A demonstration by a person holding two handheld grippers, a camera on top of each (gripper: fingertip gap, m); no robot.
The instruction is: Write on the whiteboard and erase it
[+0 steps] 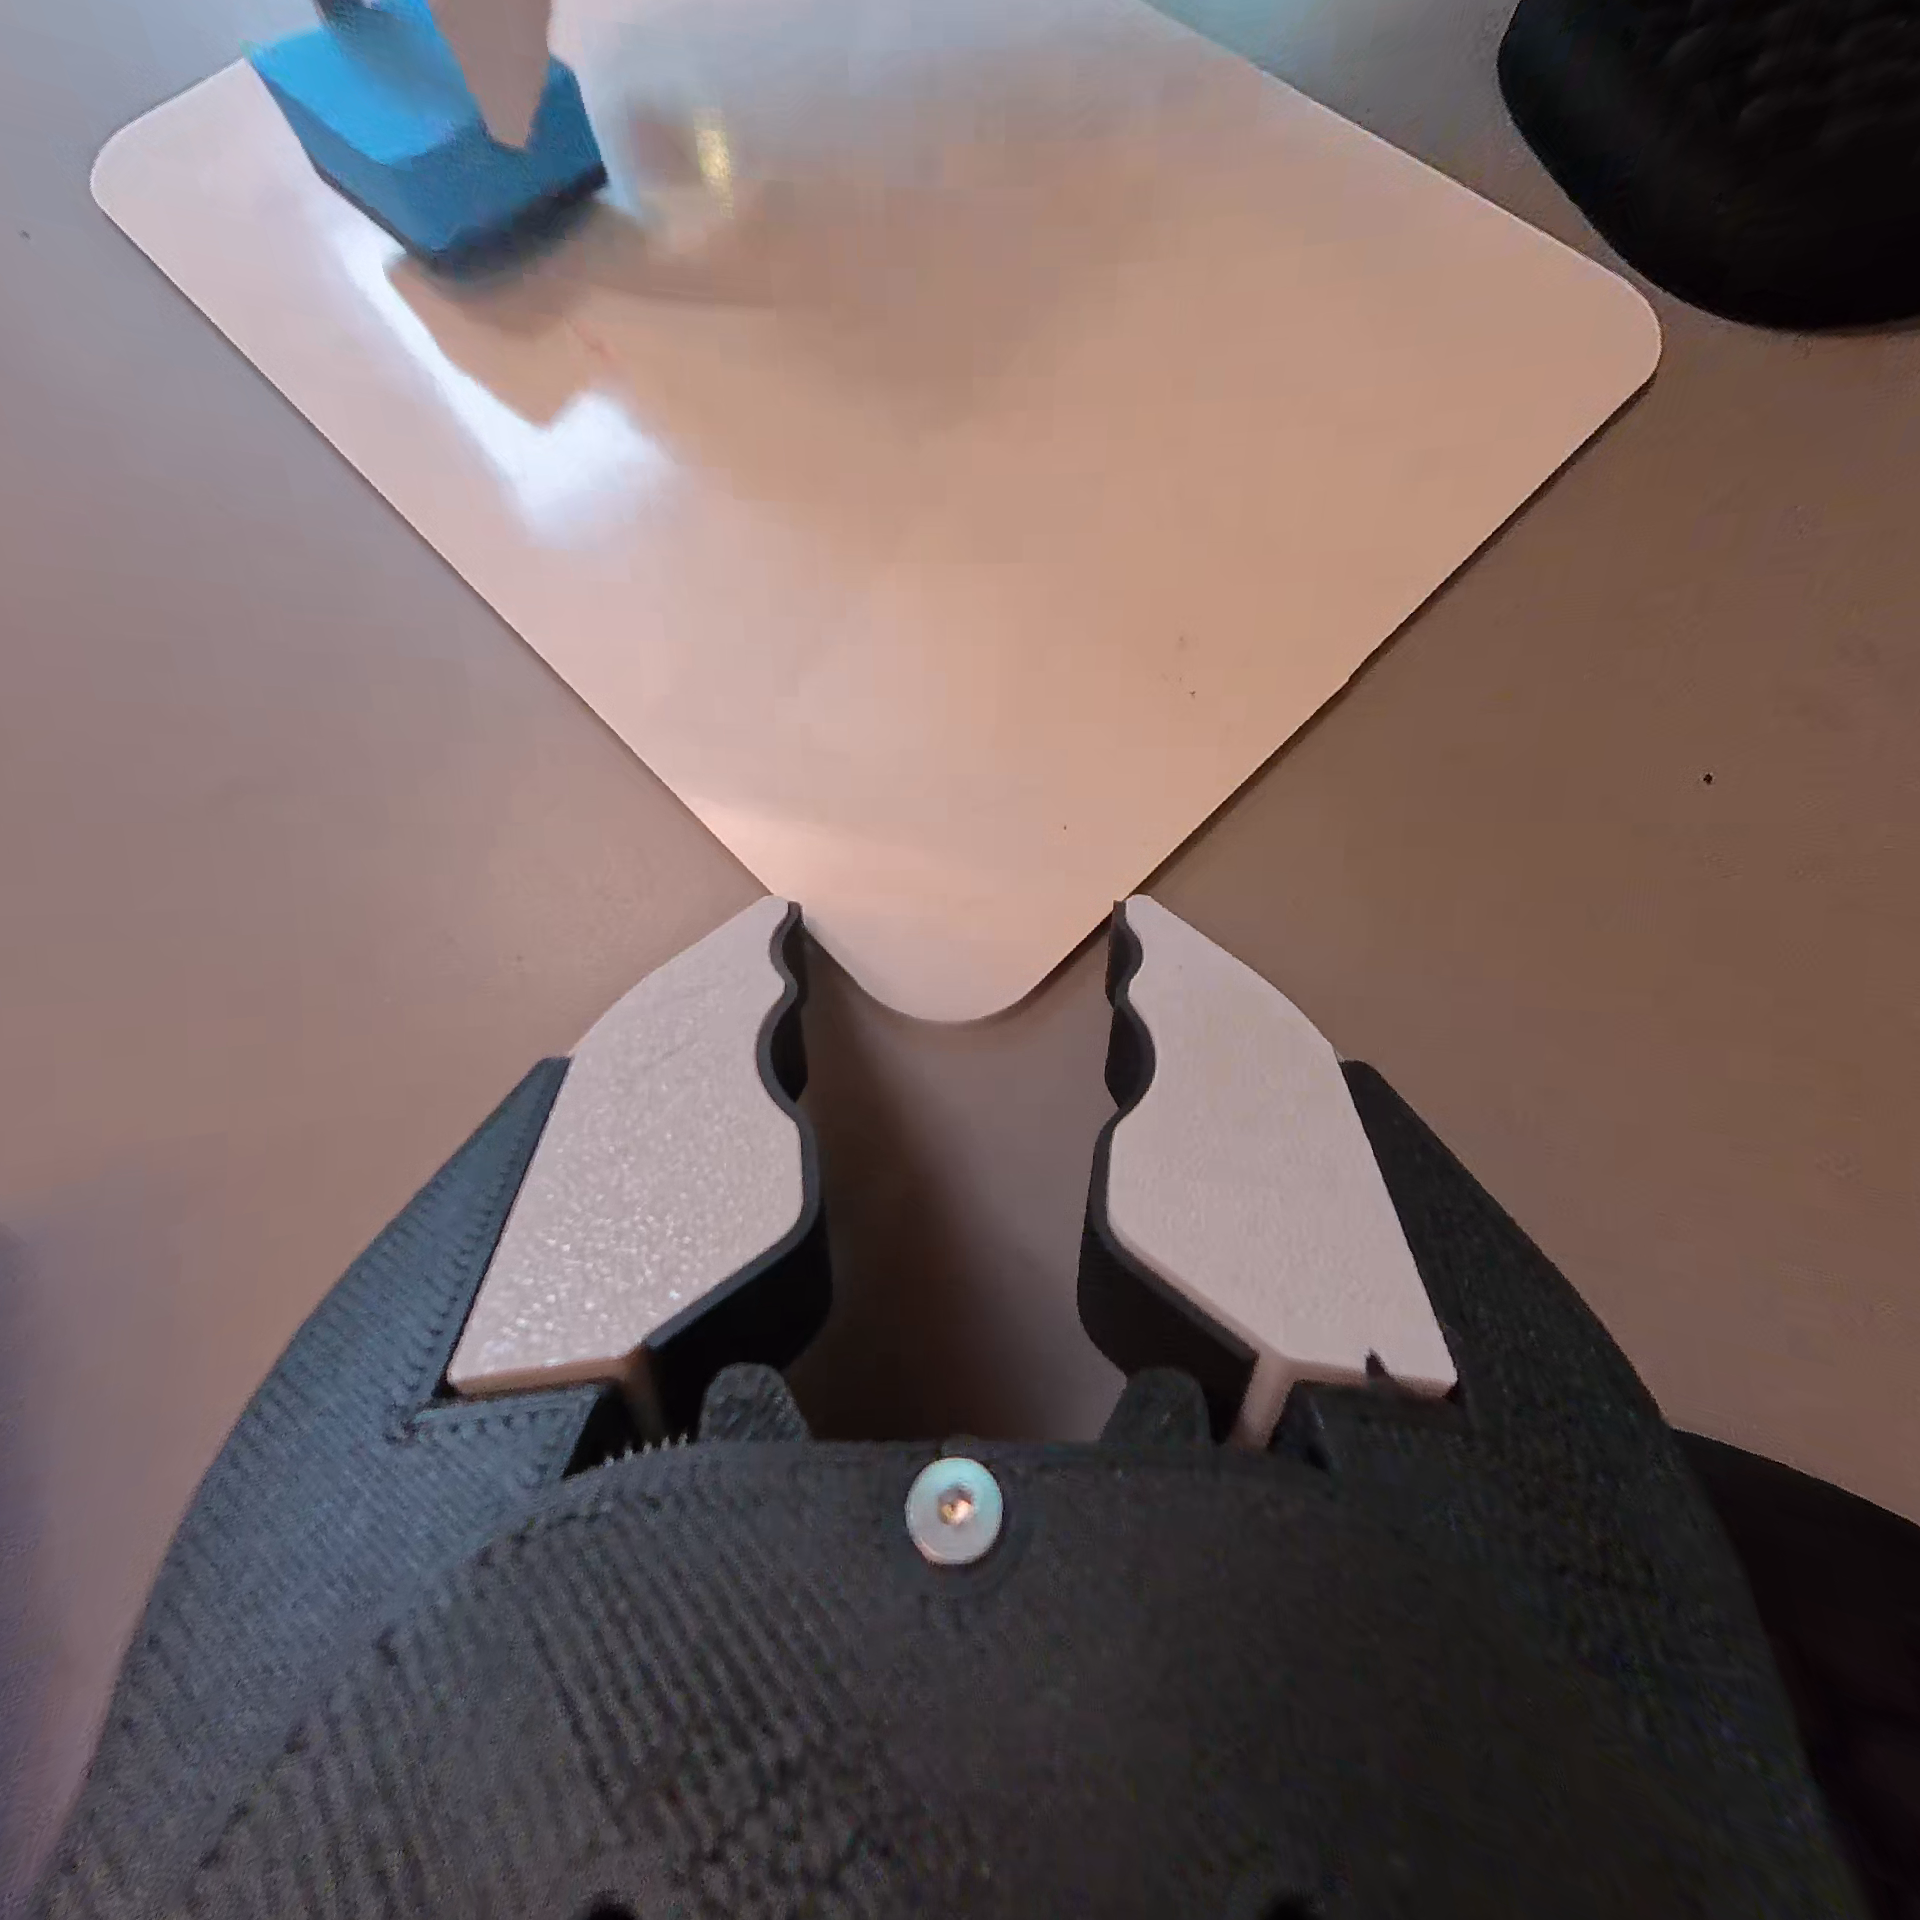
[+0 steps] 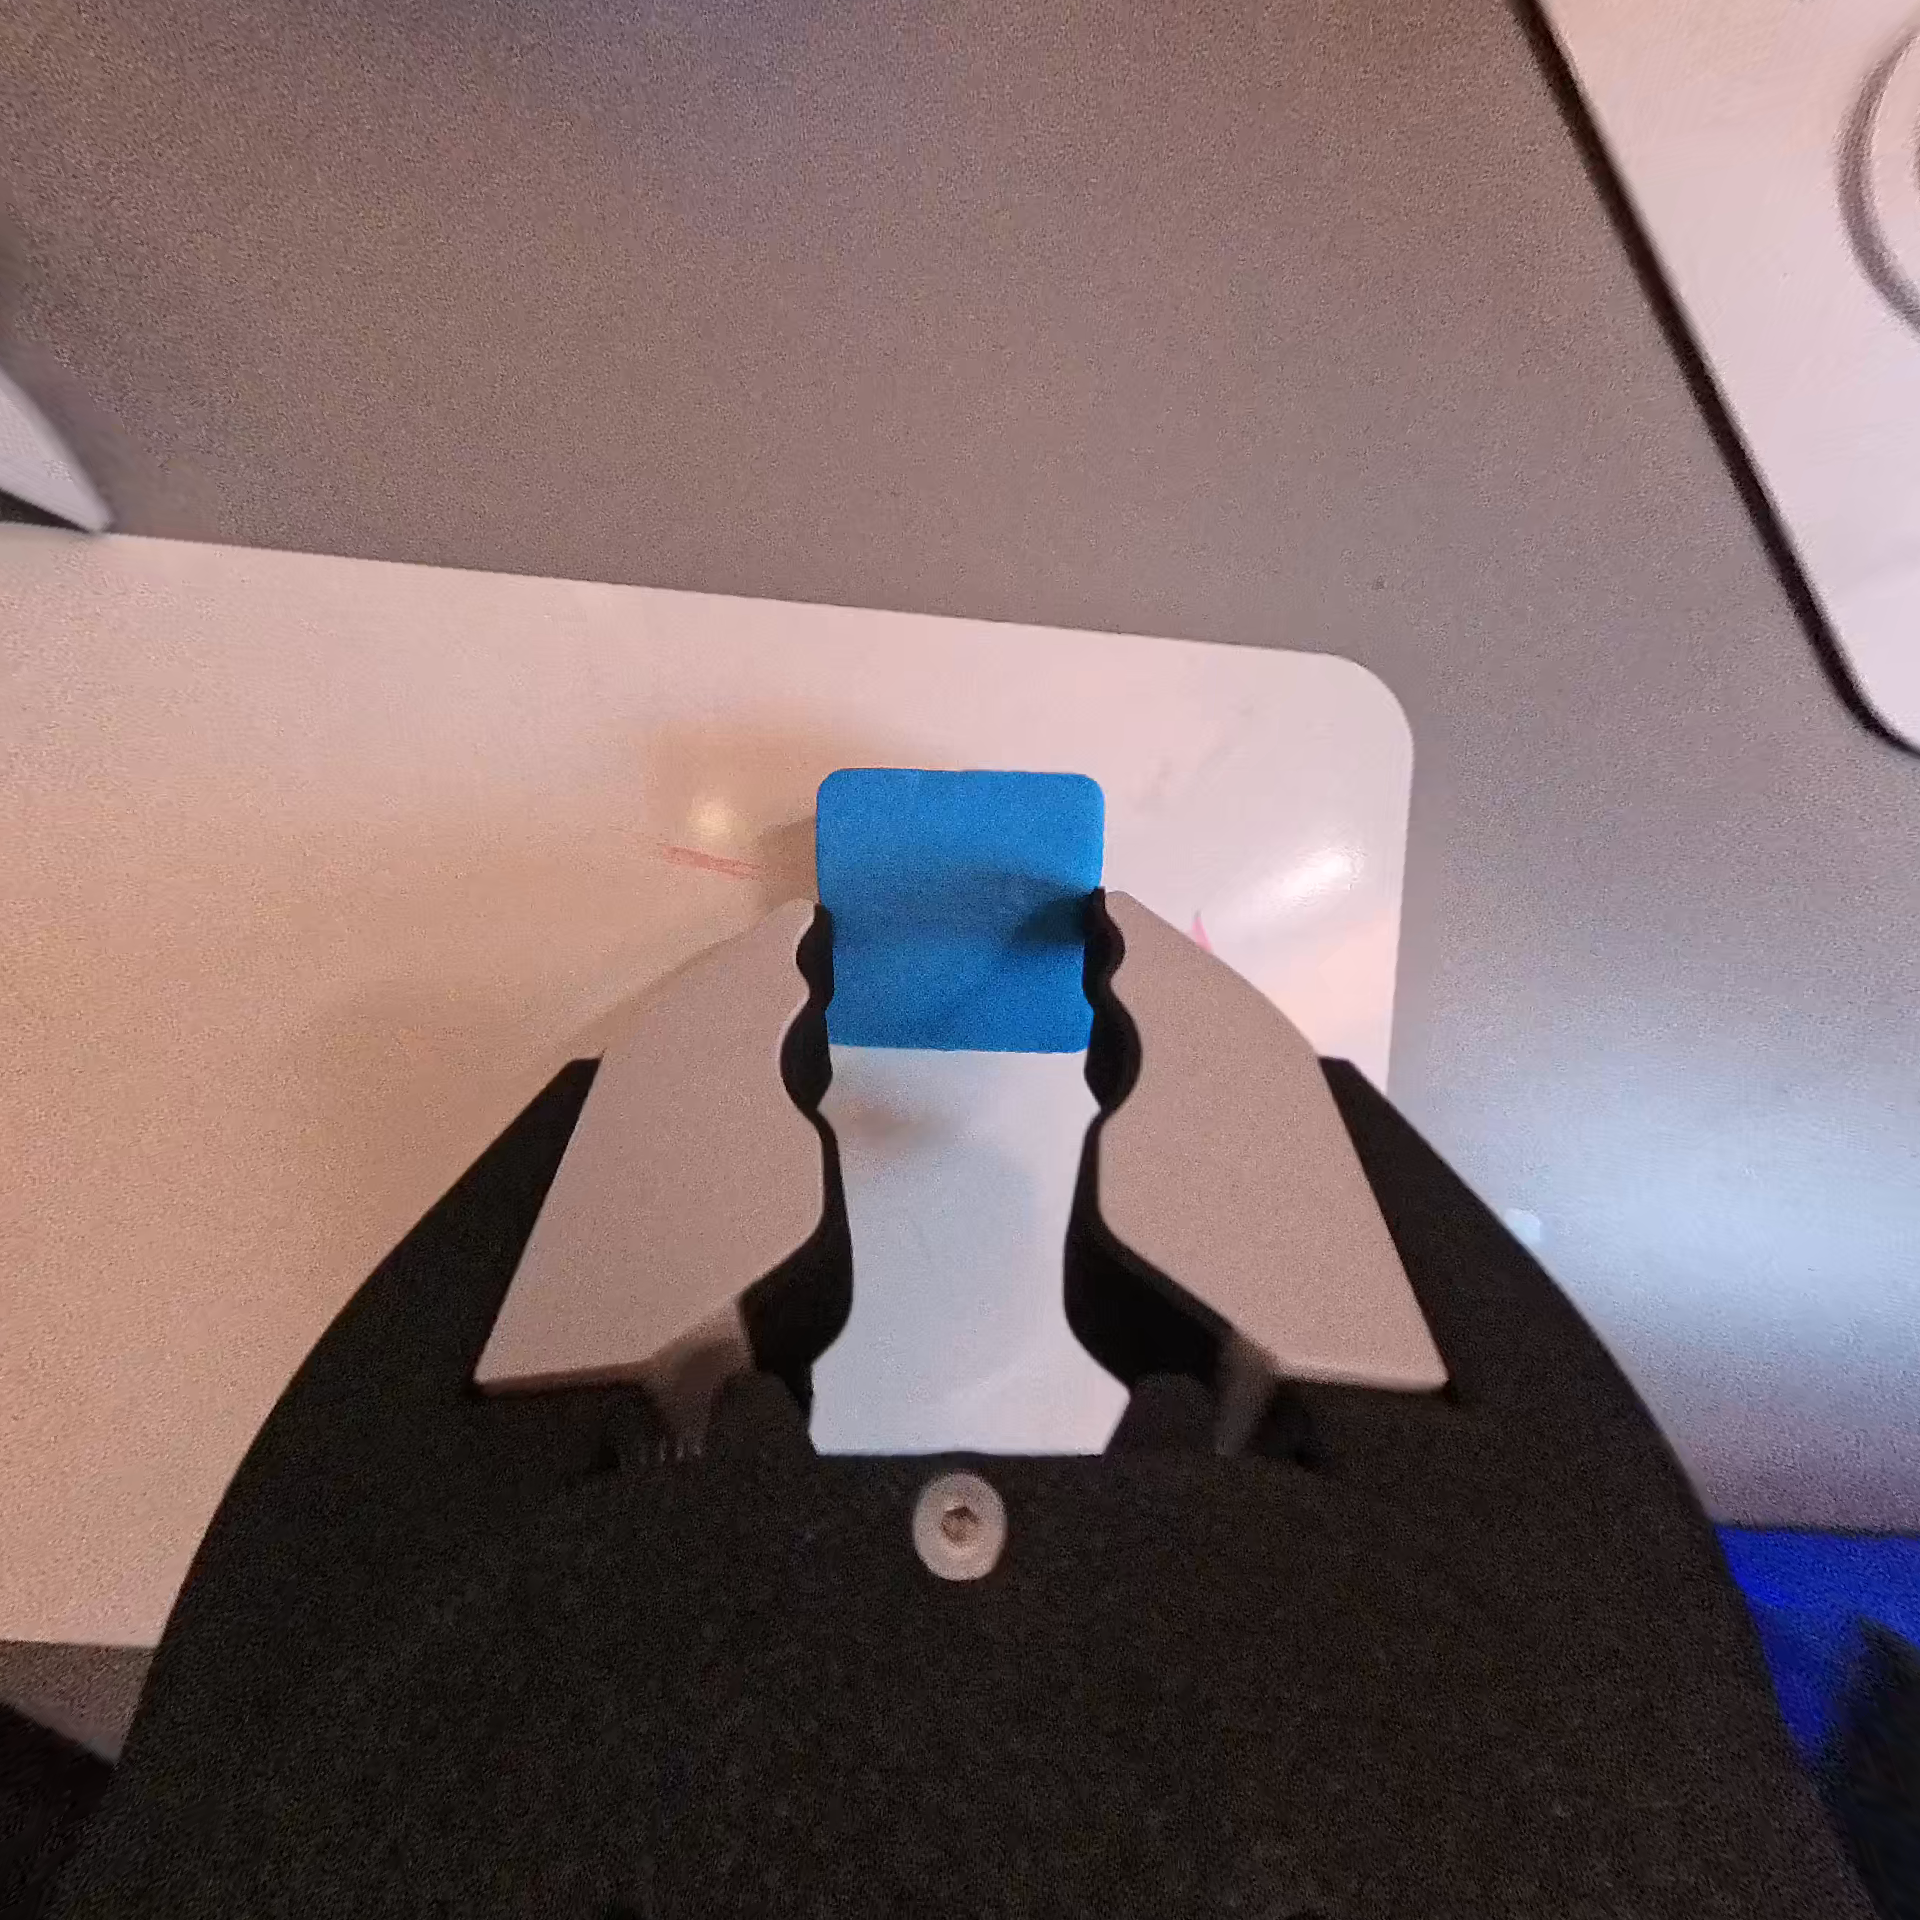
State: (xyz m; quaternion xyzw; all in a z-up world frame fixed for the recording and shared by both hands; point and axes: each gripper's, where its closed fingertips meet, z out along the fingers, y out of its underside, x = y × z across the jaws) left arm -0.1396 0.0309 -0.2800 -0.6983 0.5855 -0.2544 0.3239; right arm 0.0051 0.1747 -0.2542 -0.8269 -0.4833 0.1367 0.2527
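Eraser (image 1: pixel 436 156) mid-wipe, upper left of the whiteboard (image 1: pixel 935 499)

Left hand-held gripper (image 1: pixel 956 914) hangs released over the near corner, pinning nothing, so the board could skate across the surface (image 1: pixel 260 831); right hand-held gripper (image 2: pixel 956 914), clenched on the eraser, may skip the faint red marks (image 2: pixel 707 860).

- We count two tools: the left tool (image 1: pixel 954 940), its fingers spread with nothing between them, and the right tool (image 2: pixel 954 935), clamped on the eraser.
- One whiteboard (image 1: pixel 935 540), its near corner just ahead of the left tool's tips and lying under the right tool.
- One blue eraser (image 2: pixel 956 883), between the right tool's fingertips; in the left wrist view it sits far ahead and to the left.
- We see two faint red marks on the board: one (image 2: pixel 712 860) just left of the right tool's tips, one (image 2: pixel 1200 930) just right of them.
- One counter (image 1: pixel 260 831) under everything.
- One dark object (image 1: pixel 1725 156), ahead and to the right of the left tool; we cannot tell what it is.
- One white object (image 2: pixel 1766 312), ahead and to the right of the right tool.
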